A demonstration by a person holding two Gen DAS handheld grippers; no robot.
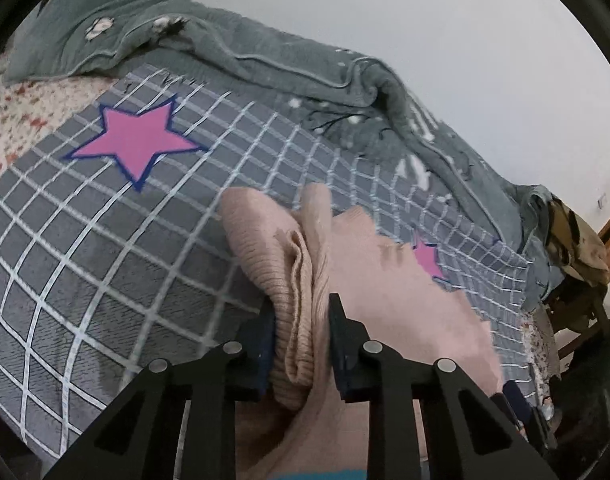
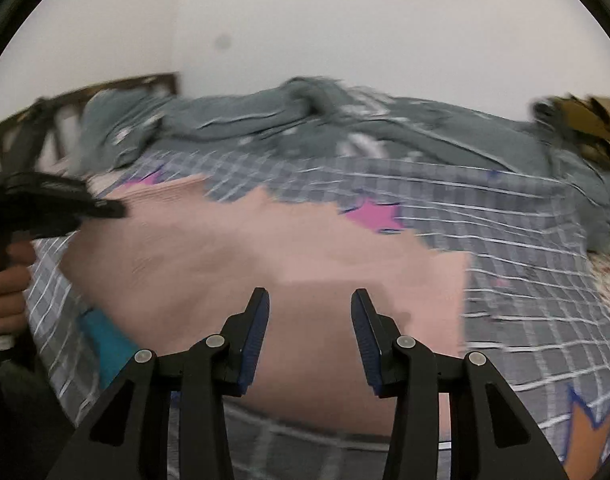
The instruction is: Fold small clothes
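The left gripper (image 1: 301, 336) is clenching a bunched fold of the pink knit garment (image 1: 289, 264); its dark fingers (image 1: 265, 344) are pressing the ribbed cloth from both sides, and the fold is rising between them toward twelve o'clock. The rest of the garment is spreading toward four o'clock over the grey checked blanket (image 1: 105, 240), partly covering a small pink star (image 1: 427, 258). A larger pink star (image 1: 135, 142) is sitting at ten o'clock on the blanket, well apart from the garment. A crumpled grey-green quilt (image 1: 265, 52) is running along the far edge of the bed, from eleven o'clock round to three o'clock.

In the right wrist view, which is blurred, the right gripper (image 2: 309, 332) is hovering over the pink knit garment (image 2: 265, 256) with its fingers (image 2: 257, 332) released and spread apart, nothing between them. The garment is lying flat across the middle of the blanket (image 2: 505, 240). At nine o'clock the left gripper (image 2: 105, 210) is touching the garment's edge, with a hand (image 2: 5, 280) around its handle
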